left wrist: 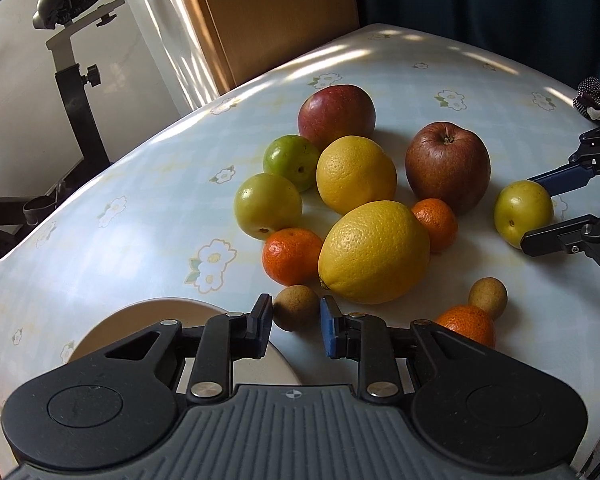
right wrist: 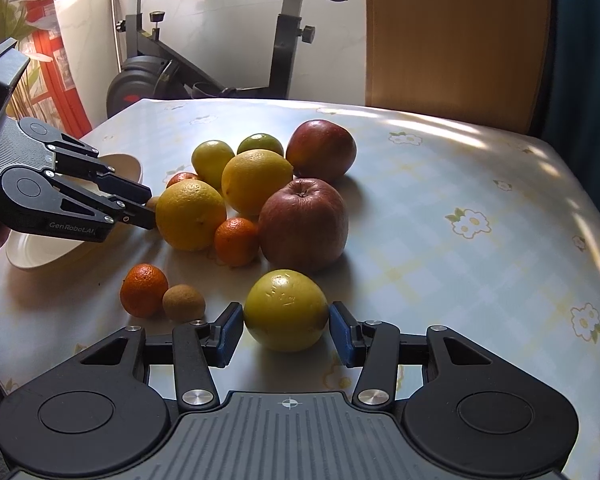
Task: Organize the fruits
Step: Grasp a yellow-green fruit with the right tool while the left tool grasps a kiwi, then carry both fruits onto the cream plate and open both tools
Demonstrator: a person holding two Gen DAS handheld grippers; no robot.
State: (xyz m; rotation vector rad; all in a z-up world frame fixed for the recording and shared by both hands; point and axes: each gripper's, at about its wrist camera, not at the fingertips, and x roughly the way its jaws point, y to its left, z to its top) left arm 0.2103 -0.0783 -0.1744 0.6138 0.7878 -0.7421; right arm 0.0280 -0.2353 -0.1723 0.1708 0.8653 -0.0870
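Observation:
On the flowered tablecloth point(right wrist: 440, 184) lies a pile of fruit. My left gripper point(left wrist: 296, 322) is shut on a small brown round fruit point(left wrist: 296, 306) that rests on the cloth beside a cream plate point(left wrist: 112, 328). The right wrist view shows that left gripper point(right wrist: 151, 207) from the side, over the plate point(right wrist: 28, 252). My right gripper point(right wrist: 286, 332) is shut on a yellow-green plum-like fruit point(right wrist: 286, 308), both blue pads against its sides. In the left wrist view the right gripper point(left wrist: 529, 211) holds the same fruit point(left wrist: 522, 208) at the right edge.
Two red apples point(left wrist: 448, 166) point(left wrist: 336, 110), two large yellow citrus point(left wrist: 374, 252) point(left wrist: 356, 176), three tangerines point(left wrist: 292, 256) point(left wrist: 436, 222) point(left wrist: 466, 326), two green fruits point(left wrist: 268, 204) point(left wrist: 292, 160) and another brown fruit point(left wrist: 488, 296) crowd the middle. An exercise bike point(right wrist: 204, 64) and a wooden chair back point(right wrist: 456, 40) stand behind the table.

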